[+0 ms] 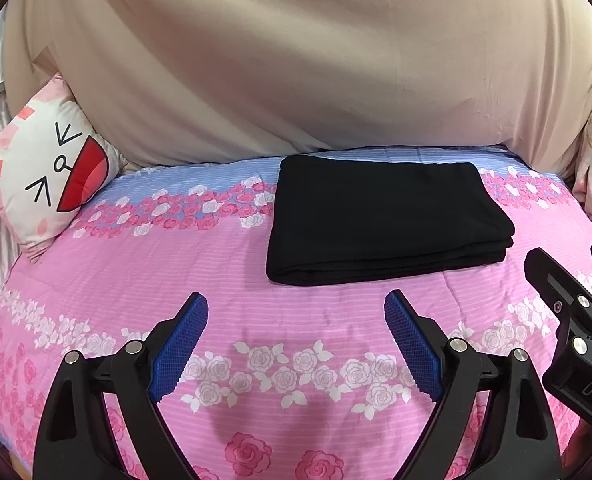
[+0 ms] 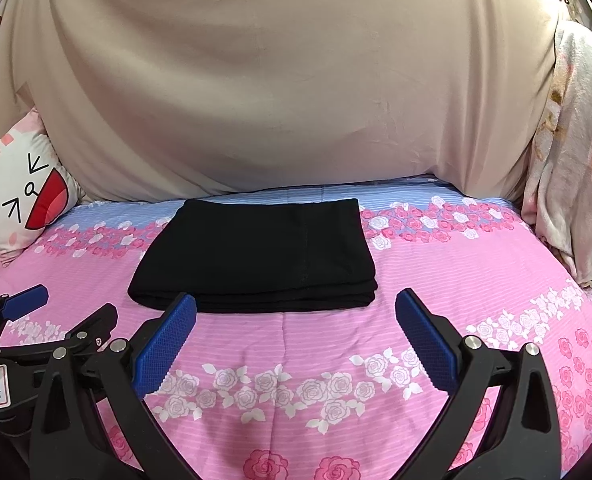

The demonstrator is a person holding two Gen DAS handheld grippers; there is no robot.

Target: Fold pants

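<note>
The black pants [image 1: 387, 218] [image 2: 256, 256] lie folded into a neat, flat stack with the layers showing along the front edge. They sit on the far half of the bed cover [image 1: 136, 264] [image 2: 475, 280], where a blue stripe with pink and white roses meets the pink part. Nothing is touching the pants. In front of the pants, closer to the cameras, the left gripper [image 1: 296, 344] hangs over the pink cover with its two blue fingers wide apart and nothing between them. The right gripper [image 2: 296, 344] is just in front of the pants too, with its blue fingers wide apart and holding nothing. In its own view, one finger tip shows over the near edge of the pants, but it is not pinching them. Each gripper can be seen at the side of the other one's view. Behind the pants, a big tan sheet [image 1: 296, 60] [image 2: 288, 80] hangs like a wall. Far to the left of the pants, a white and pink pillow with a laughing cat face [image 1: 44, 168] [image 2: 20, 196] leans at the edge of the bed. To the right of the pants, a soft flowery blanket [image 2: 571, 148] hangs down.
</note>
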